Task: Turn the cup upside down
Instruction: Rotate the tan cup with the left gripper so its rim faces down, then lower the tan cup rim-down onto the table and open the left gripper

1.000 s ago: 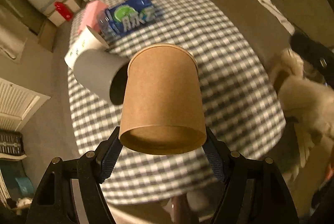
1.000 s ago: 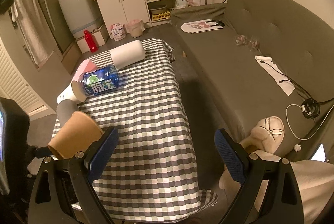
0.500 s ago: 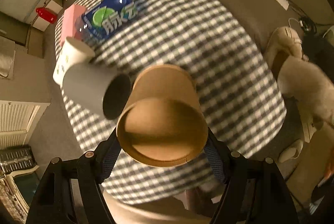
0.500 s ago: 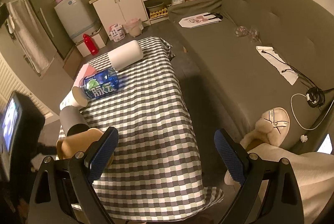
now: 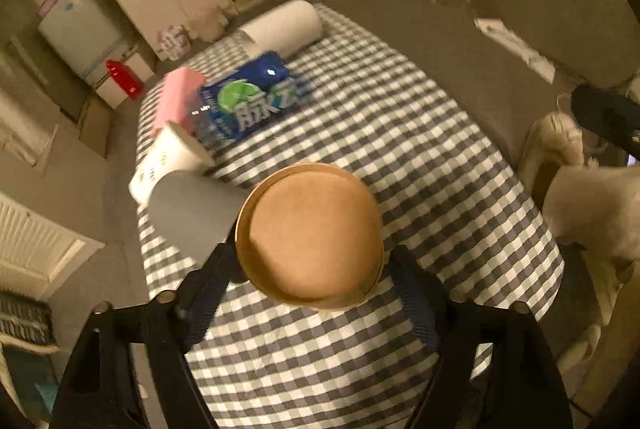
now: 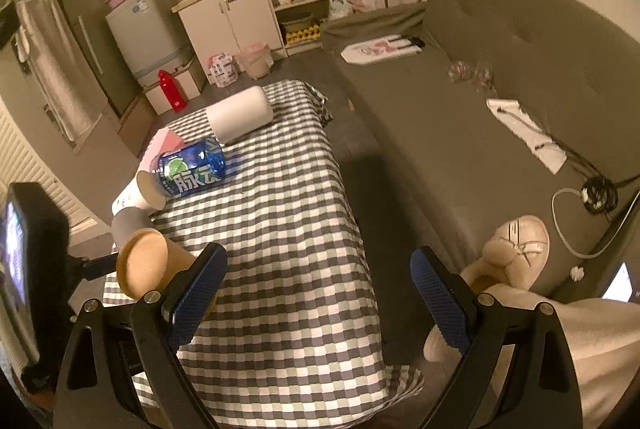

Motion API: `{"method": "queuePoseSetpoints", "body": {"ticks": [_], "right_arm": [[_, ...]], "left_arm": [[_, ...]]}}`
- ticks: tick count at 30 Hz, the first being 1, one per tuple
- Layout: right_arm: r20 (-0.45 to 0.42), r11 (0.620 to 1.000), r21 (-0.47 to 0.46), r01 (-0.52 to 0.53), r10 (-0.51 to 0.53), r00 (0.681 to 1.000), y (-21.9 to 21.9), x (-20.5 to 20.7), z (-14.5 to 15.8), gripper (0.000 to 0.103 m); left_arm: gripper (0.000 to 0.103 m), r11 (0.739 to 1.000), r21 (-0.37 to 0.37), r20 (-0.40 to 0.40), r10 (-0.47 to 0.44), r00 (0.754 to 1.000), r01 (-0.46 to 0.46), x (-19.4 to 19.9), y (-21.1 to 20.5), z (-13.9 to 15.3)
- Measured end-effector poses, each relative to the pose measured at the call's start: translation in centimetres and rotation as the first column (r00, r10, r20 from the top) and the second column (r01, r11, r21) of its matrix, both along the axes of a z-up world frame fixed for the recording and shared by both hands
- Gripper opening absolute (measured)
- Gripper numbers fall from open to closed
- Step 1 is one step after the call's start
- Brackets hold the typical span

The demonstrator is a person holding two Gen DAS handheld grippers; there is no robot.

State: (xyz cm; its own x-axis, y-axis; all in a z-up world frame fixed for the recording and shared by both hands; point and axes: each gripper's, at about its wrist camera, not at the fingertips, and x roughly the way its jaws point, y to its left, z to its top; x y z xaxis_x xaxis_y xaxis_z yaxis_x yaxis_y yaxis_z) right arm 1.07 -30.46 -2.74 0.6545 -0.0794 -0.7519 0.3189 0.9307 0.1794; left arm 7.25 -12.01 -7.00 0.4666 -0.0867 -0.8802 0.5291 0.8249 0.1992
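My left gripper (image 5: 310, 293) is shut on a brown paper cup (image 5: 309, 235) and holds it over the near left part of the checked table (image 5: 420, 157). The cup's flat base faces the left wrist camera and its mouth points away, down toward the cloth. In the right wrist view the cup (image 6: 148, 265) is tilted, base up and to the left, just above the table's near left corner. My right gripper (image 6: 318, 293) is open and empty above the table's near edge.
A grey cup (image 5: 188, 215) and a white cup (image 5: 170, 157) lie on their sides at the table's left edge. A blue bottle (image 5: 250, 95), a pink box (image 5: 178, 97) and a white roll (image 5: 286, 25) lie further back. A grey sofa (image 6: 500, 89) runs along the right.
My left gripper has turned the brown cup over: its side wall showed a second ago, now its base faces the camera. The right gripper stayed open and shifted slightly.
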Motion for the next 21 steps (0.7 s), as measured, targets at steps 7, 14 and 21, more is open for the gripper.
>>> {"method": "queuePoseSetpoints", "body": {"ticks": [7,14,21], "right_arm": [[0.061,0.994,-0.095,-0.045,0.051,0.997,1.8,-0.8,1.1,0.094],[0.138,0.974,-0.193,-0.118,0.146,0.980,4.5,-2.1,2.7,0.094],[0.175,0.953,-0.252,-0.168,0.215,0.961,6.4,-3.2,3.3,0.094]], "left_arm": [[0.085,0.971,-0.206,0.060,0.138,0.989,-0.122,-2.7,4.1,3.3],[0.088,0.881,-0.425,0.249,0.335,0.909,-0.208,-6.5,6.9,7.7],[0.092,0.828,-0.496,0.334,0.459,0.823,-0.260,-8.9,9.3,7.3]]}}
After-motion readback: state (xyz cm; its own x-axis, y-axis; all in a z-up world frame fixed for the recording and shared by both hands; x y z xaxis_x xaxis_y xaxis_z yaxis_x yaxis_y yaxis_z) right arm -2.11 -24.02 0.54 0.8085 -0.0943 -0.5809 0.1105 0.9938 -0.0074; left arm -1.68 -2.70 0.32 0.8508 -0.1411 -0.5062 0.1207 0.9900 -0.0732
